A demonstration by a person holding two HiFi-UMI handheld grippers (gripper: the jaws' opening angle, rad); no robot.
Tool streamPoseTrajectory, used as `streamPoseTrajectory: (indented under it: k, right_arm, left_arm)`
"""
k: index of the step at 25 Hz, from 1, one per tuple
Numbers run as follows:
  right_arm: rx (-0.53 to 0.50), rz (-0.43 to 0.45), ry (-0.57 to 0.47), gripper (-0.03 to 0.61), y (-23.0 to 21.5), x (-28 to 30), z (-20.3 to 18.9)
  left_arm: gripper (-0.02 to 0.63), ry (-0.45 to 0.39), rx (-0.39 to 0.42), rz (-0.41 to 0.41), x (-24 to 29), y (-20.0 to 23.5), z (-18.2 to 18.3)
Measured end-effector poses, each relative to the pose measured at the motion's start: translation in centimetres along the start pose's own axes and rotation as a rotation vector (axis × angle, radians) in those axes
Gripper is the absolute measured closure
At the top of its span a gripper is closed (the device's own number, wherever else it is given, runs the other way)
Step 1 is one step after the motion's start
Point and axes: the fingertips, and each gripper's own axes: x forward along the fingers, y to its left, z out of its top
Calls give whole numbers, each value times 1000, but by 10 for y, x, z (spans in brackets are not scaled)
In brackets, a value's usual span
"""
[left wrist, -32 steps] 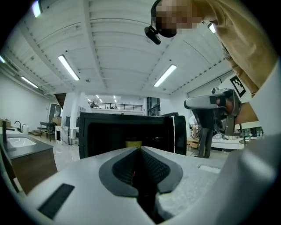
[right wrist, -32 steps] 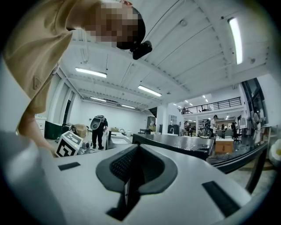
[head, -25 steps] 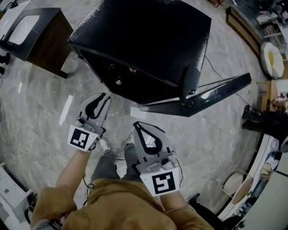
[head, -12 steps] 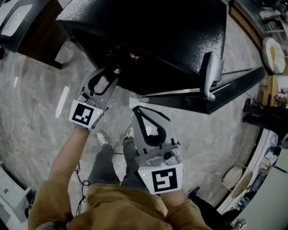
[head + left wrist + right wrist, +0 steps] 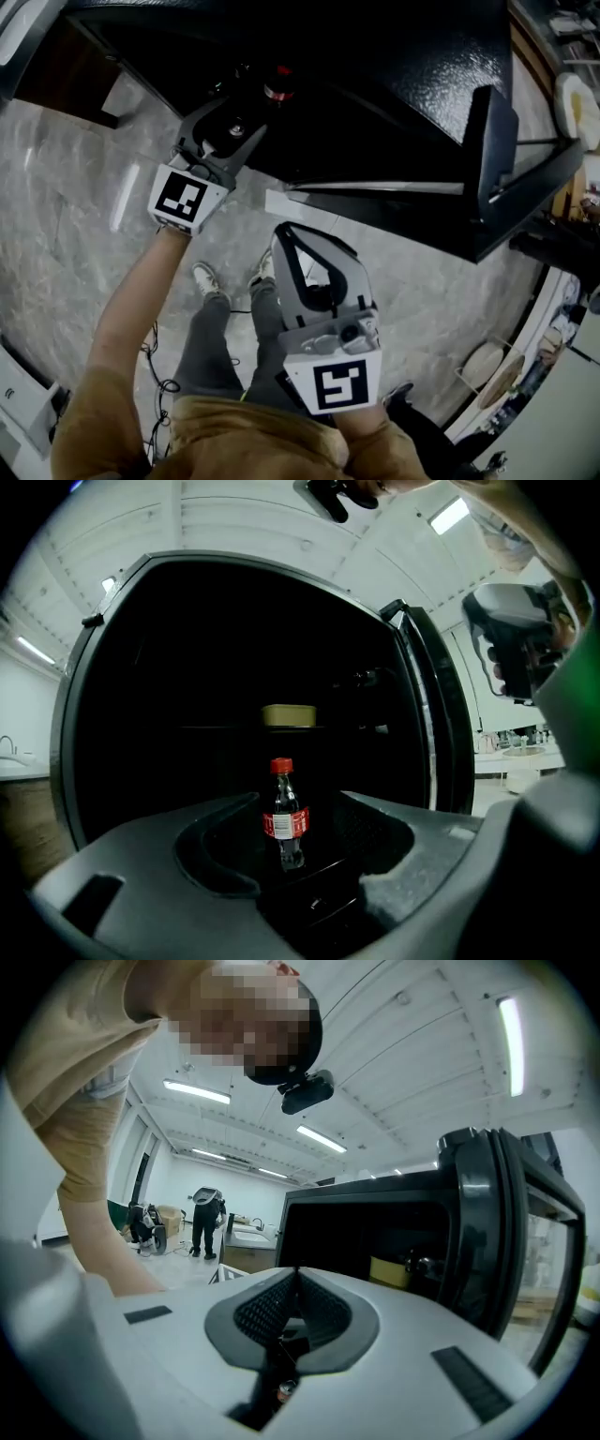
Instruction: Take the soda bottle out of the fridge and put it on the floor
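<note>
Bottle (image 5: 284, 816), slim w/ red cap, upright in glossy blk fridge (image 5: 394, 66).

In the head view the fridge (image 5: 375, 56) runs off the upper edge, and only the red cap of the soda bottle (image 5: 277, 92) inside it shows. In the left gripper view a yellowish thing (image 5: 289, 715) deep in the fridge is too dim to identify

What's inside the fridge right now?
A soda bottle with a red cap stands upright; a flat yellowish box sits on the shelf behind it. The rest of the fridge is too dark to see.
</note>
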Motion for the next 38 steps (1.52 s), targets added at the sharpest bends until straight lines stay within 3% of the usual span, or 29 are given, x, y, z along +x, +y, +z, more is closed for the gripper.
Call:
streamPoseTrajectory:
  k: [7, 17, 32, 38]
  right_arm:
    - [50, -4, 7, 575, -6, -5, -11]
    - [90, 25, 20, 575, -13, 2, -26]
    - [107, 41, 43, 575, -16, 0, -32]
    - [113, 39, 48, 575, -17, 5, -36]
  left_arm:
    - [348, -16, -23, 18, 24, 7, 10]
    - [252, 42, -29, -3, 67, 19, -9]
    - [251, 121, -121, -8, 114, 14, -36]
    - [301, 113, -125, -28, 116, 19, -38]
